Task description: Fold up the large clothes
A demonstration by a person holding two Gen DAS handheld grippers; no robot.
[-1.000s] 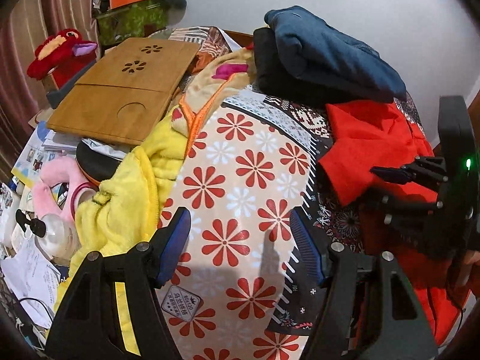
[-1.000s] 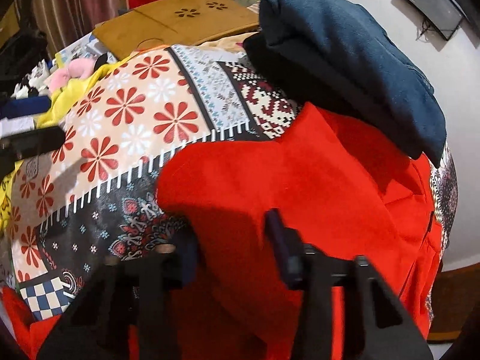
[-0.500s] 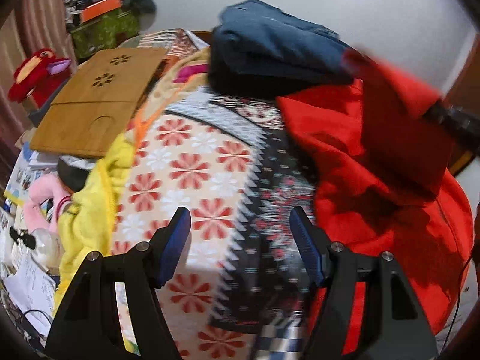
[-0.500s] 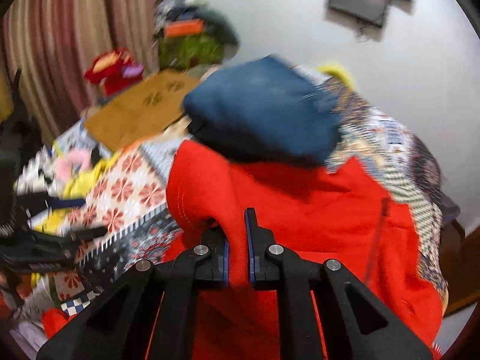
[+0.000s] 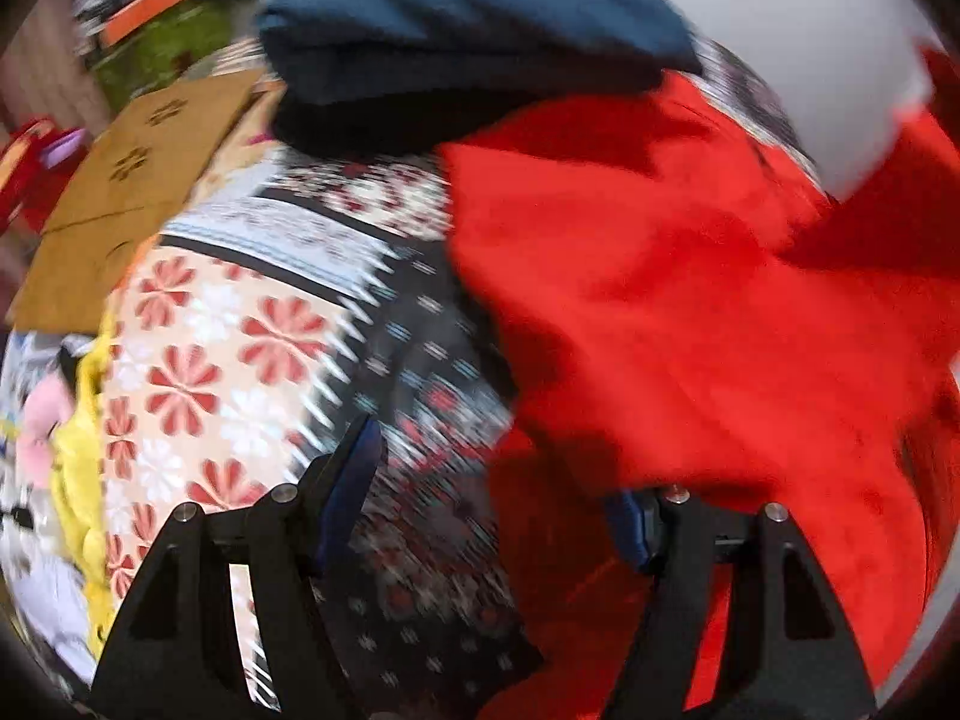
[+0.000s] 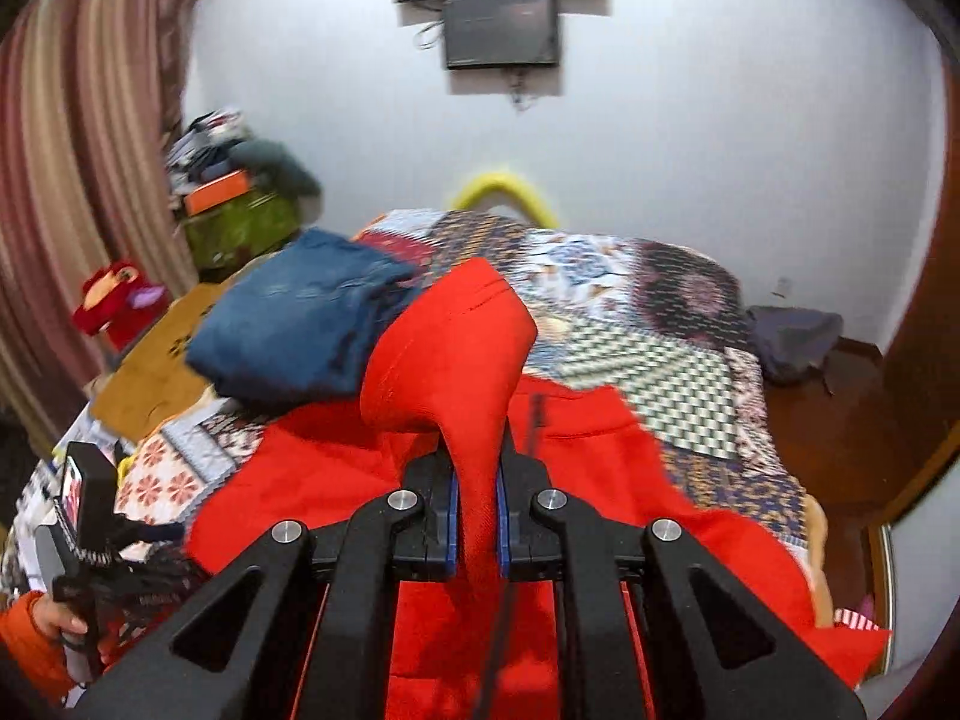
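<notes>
Under everything I see the bed, covered by a patchwork quilt [image 6: 690, 360] of flowers, checks and dark bands. Most of its near half is taken by the red garment [image 5: 690, 324], which lies spread and rumpled across the quilt, its far edge touching the stack of folded blue clothes [image 6: 300, 318] that sits on the quilt behind it. Beside that stack, toward the curtain, a flat wooden board [image 5: 126, 210] rests on the clutter at the bed's edge. My right gripper [image 6: 477, 534] has its two fingers pressed nearly together on a fold of the red garment, and that fold rises up out of the grip in a raised arch above the rest of the cloth. My left gripper [image 5: 492, 498] is spread wide over the quilt; its right finger is partly buried under the garment's edge, and it holds nothing. The left view is blurred.
</notes>
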